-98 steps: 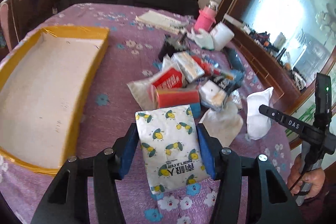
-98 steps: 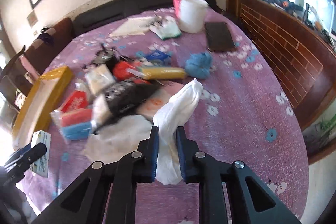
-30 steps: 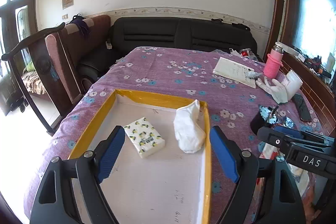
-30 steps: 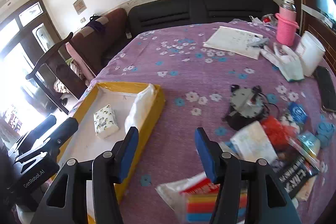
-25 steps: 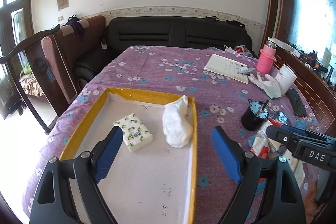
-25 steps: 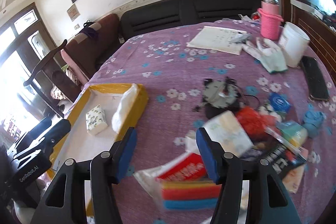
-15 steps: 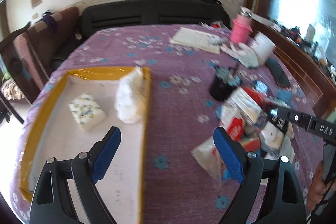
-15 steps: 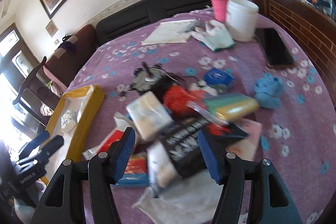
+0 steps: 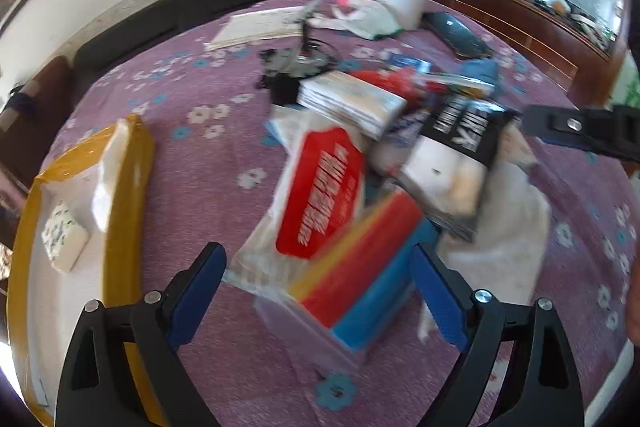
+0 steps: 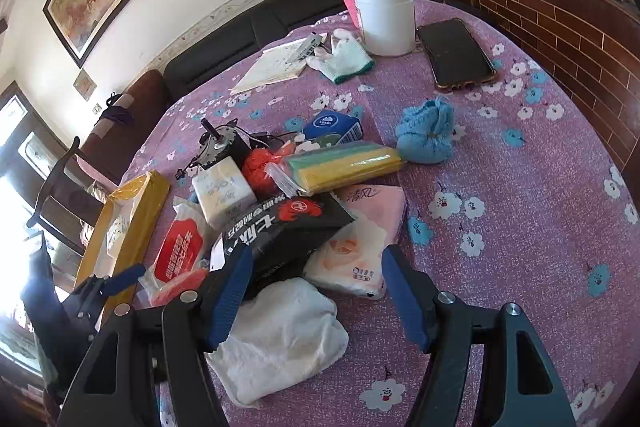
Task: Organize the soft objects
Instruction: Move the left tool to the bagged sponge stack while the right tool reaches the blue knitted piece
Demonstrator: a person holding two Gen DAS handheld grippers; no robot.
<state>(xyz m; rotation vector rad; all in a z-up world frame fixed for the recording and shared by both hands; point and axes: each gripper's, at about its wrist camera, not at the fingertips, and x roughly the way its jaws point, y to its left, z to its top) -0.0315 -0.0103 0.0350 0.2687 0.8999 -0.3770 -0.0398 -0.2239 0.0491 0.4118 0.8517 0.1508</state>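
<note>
**Both grippers over the pile**

Left gripper [image 9: 316, 291] opening, the striped sponge pack [image 9: 360, 267] between its jaws, unpressed. Right gripper [image 10: 312, 291] opening above the white cloth [image 10: 280, 343]. Black packet [image 10: 280, 227] overlaps the pink tissue pack [image 10: 360, 247]; yellow tray [image 9: 124, 187] sits at the table's left edge

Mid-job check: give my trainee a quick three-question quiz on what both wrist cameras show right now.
1. True or false: the yellow-rimmed tray holds a patterned tissue pack.
2. What lies nearest the right gripper? A) blue knitted item B) white cloth C) phone
3. Fill in: the striped sponge pack lies between the left gripper's ____ fingers.

Key: 1 true; 2 B; 3 blue-padded.
</note>
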